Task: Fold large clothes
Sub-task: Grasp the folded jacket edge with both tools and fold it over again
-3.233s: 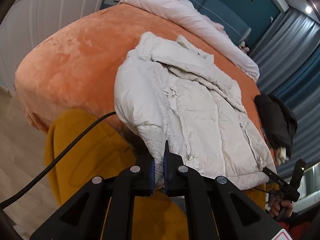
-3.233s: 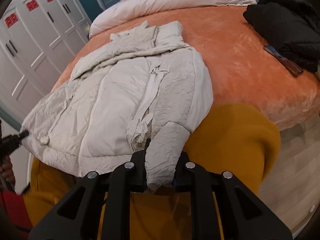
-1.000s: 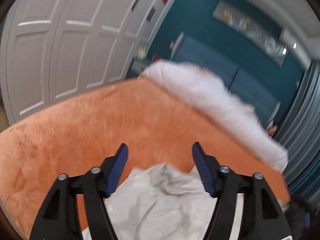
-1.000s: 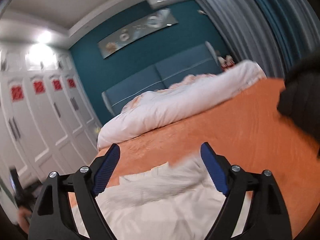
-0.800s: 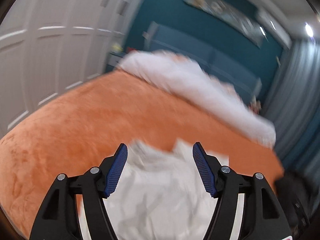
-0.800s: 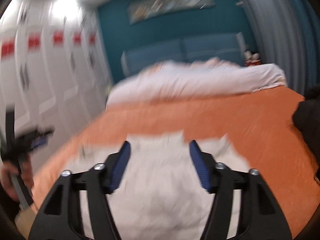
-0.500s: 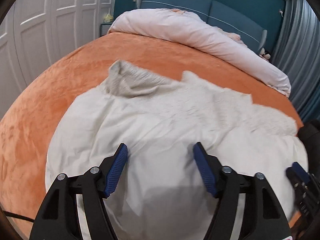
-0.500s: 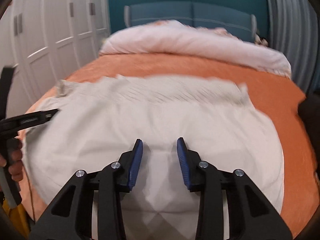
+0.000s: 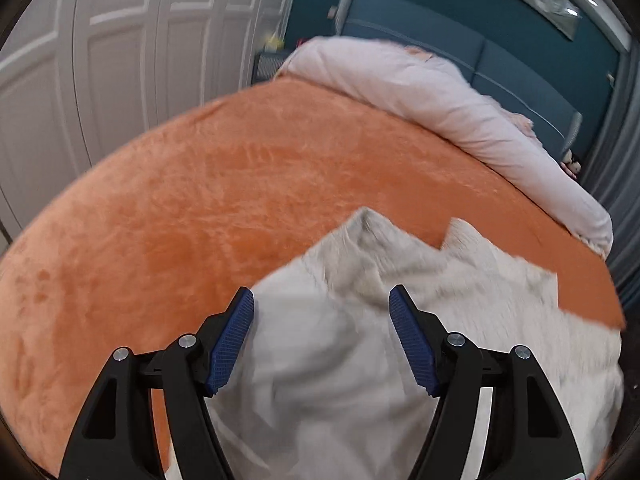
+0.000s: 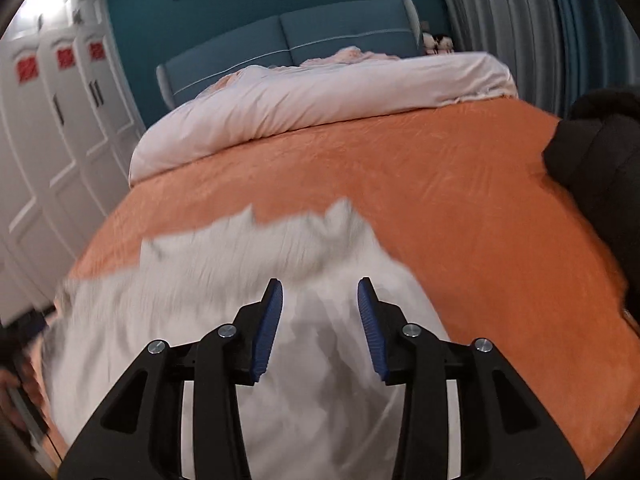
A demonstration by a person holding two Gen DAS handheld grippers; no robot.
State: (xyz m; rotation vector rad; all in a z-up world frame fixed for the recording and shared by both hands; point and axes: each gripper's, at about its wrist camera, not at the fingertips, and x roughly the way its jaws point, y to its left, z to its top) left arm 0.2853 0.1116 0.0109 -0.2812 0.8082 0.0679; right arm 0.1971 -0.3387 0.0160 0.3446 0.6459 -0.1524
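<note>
A cream-white padded jacket point(image 9: 360, 340) lies spread on the orange bed cover point(image 9: 200, 184), its collar end pointing towards the headboard. It also shows, blurred, in the right wrist view point(image 10: 248, 280). My left gripper point(image 9: 321, 304) is open and empty, hovering over the jacket's left part near the collar. My right gripper point(image 10: 319, 292) is open and empty, hovering over the jacket's right part. The orange bed cover point(image 10: 460, 200) surrounds the jacket.
A rolled pale pink duvet point(image 10: 320, 96) lies along the blue headboard point(image 10: 296, 36). A black garment point(image 10: 596, 152) sits at the bed's right side. White wardrobe doors point(image 9: 100, 60) stand along the left. A person's hand with the other gripper shows at the left edge point(image 10: 16, 376).
Both grippers let go of the jacket's sleeves seconds ago and opened. In the last half second both views tilted up and back, so less jacket and more bed shows. The right jaws opened wider.
</note>
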